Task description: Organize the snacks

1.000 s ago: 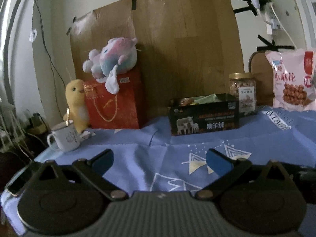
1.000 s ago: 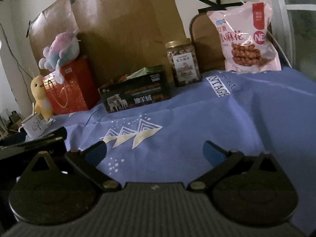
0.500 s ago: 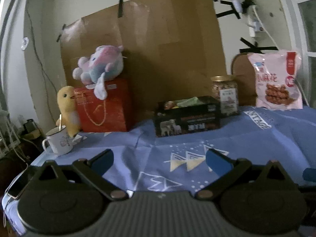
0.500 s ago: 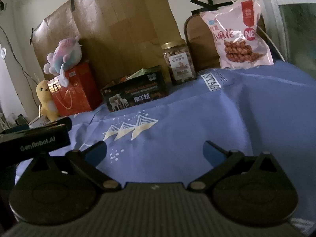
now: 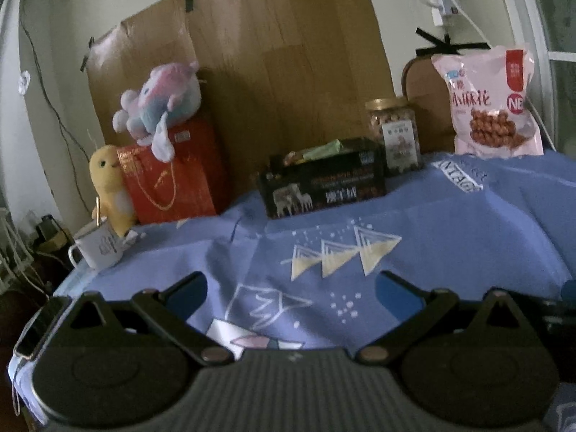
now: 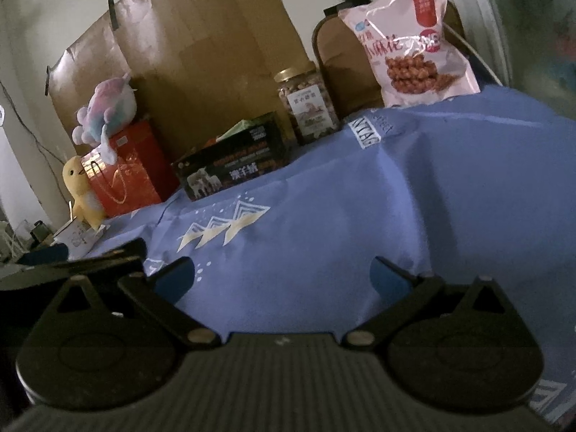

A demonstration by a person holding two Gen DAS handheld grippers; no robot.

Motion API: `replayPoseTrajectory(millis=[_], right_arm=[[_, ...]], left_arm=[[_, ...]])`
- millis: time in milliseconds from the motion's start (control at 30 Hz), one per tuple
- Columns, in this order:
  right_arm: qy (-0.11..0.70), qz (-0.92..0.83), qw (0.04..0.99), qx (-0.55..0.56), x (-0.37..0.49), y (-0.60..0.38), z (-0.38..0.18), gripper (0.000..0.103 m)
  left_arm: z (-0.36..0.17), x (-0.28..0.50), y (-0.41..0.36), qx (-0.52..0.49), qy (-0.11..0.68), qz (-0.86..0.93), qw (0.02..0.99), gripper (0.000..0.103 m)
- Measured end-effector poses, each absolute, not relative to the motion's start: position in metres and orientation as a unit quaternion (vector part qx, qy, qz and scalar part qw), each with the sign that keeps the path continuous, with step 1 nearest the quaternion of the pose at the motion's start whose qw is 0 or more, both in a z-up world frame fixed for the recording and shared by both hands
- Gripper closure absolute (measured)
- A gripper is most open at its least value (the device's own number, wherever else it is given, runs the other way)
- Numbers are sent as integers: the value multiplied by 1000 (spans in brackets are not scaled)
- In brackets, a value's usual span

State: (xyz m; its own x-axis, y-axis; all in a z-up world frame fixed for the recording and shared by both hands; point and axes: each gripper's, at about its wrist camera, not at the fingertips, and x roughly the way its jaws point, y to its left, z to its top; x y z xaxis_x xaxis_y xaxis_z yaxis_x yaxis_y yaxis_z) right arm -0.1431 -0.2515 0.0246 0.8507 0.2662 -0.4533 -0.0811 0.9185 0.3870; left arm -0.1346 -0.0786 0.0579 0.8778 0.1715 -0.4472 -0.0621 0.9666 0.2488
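Observation:
A black snack box (image 5: 324,183) (image 6: 234,169) with packets inside stands at the back of the blue-clothed table. A jar of nuts (image 5: 394,136) (image 6: 307,104) stands right of it. A pink bag of fried twists (image 5: 493,104) (image 6: 410,43) leans at the far right. My left gripper (image 5: 291,291) is open and empty, low over the near cloth. My right gripper (image 6: 282,275) is open and empty, also over the near cloth, far from the snacks.
A red gift bag (image 5: 169,176) with a plush toy (image 5: 158,100) on top, a yellow plush duck (image 5: 108,187) and a white mug (image 5: 97,248) stand at the back left. Cardboard (image 5: 273,72) covers the wall behind. The left gripper's body (image 6: 72,262) shows at the right view's left edge.
Both grippers have pulled back and tilted, so the snacks look farther off. Both stay open and empty. Nothing on the table has moved.

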Motion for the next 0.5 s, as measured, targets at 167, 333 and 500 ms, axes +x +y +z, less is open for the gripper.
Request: replayPoseTrajectory(millis=[167,333,500], right_arm=[[254,98,948,164,-143,-245,26,0],[257,99,947,165,-140,-245,27,0],[255,105,948,157,-140,-240,27,0]], left_arm=[[54,-132,-72,103,251,75,960,0],[55,-130,-64,97,256,94,957,0],[55,-128,-55,81,264,93,957,0]])
